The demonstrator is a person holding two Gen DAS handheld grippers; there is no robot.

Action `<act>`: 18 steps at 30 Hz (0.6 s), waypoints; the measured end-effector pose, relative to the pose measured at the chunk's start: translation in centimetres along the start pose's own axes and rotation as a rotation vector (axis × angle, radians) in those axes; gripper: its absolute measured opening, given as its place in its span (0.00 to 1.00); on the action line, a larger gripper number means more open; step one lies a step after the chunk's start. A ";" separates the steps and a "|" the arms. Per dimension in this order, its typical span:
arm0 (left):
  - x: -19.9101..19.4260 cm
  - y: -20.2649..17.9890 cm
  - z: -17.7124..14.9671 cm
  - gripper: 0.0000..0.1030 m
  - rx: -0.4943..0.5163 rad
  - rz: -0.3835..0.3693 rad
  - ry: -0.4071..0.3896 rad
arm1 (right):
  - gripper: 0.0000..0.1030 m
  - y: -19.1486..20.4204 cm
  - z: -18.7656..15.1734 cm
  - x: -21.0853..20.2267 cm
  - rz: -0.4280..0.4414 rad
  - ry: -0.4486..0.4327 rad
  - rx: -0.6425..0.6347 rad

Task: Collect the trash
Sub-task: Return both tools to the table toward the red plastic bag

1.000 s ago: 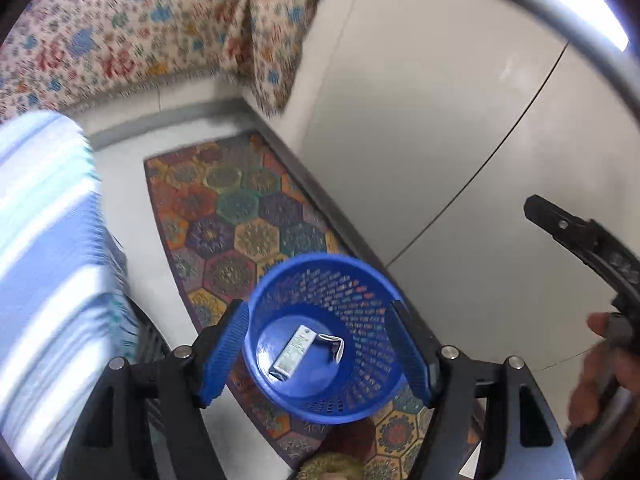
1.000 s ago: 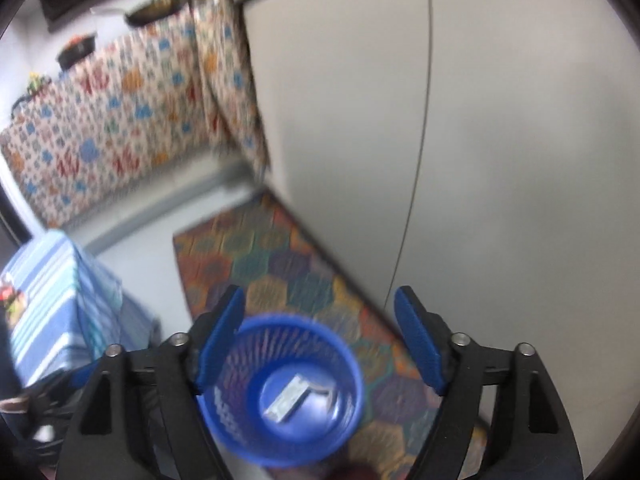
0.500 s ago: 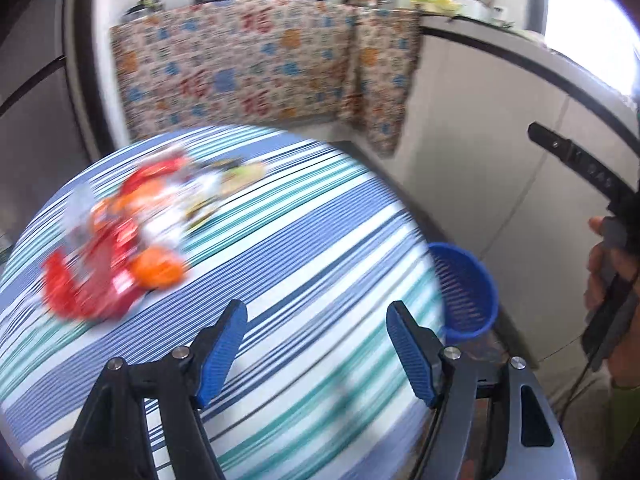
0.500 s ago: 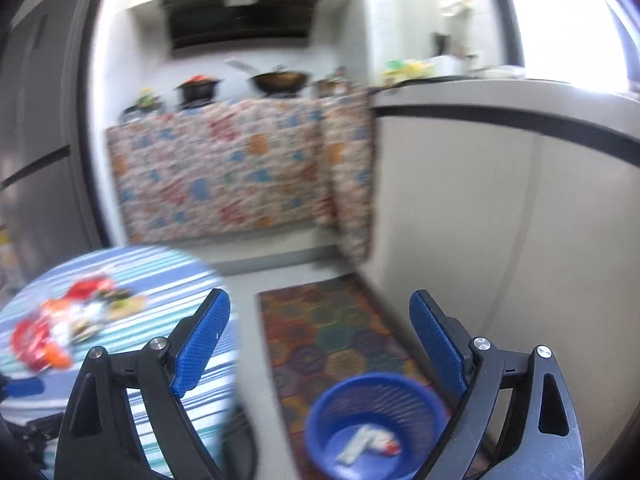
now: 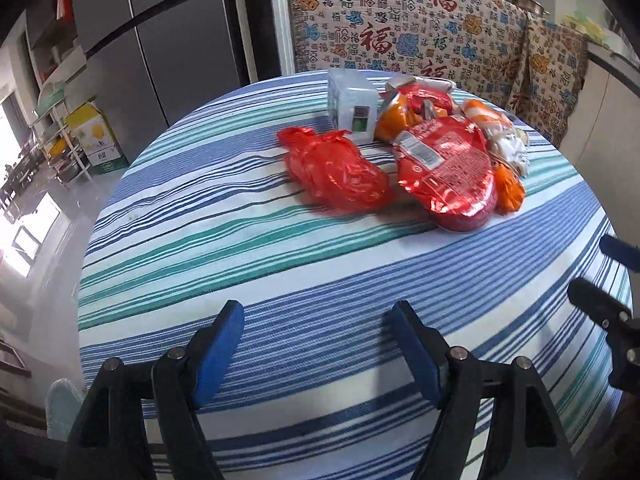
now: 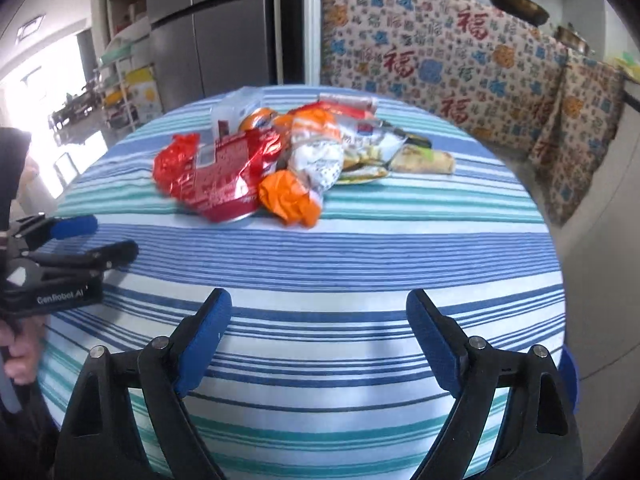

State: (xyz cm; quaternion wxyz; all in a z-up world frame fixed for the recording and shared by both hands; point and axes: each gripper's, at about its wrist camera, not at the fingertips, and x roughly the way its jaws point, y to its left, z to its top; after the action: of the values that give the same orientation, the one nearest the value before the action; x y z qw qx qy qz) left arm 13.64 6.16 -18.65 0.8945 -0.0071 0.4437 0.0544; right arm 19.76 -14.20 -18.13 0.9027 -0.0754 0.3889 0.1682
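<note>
Beyond left tool: trash pile

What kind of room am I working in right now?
Most likely a home kitchen with a dining corner: a tall grey refrigerator, a wok on the cloth-draped counter, and a round table under a striped cloth.

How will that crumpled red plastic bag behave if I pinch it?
The crumpled red plastic bag looks thin and wrinkled, so it will probably collapse and flop. Likely very light. Its glossy film may slip unless the pads catch a fold.
</note>
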 end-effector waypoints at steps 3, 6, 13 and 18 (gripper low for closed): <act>0.9 1.0 0.3 0.97 -0.048 0.013 0.012 | 0.84 -0.3 -0.2 1.5 0.017 0.069 0.046; 1.4 1.1 1.2 1.00 -0.066 0.016 0.030 | 0.84 -0.8 -0.2 2.5 0.001 0.099 0.059; 2.0 1.9 2.2 1.00 -0.063 0.005 0.031 | 0.91 -1.1 0.2 2.8 -0.009 0.109 0.046; 2.9 1.6 3.5 1.00 -0.063 0.004 0.028 | 0.93 -1.2 0.3 2.7 -0.018 0.099 0.049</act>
State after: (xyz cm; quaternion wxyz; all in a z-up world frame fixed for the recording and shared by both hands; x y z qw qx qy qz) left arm 17.95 8.18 -18.75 0.8874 -0.0351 0.4543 0.0702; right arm 22.15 -14.57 -19.93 0.8855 -0.0652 0.4361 0.1464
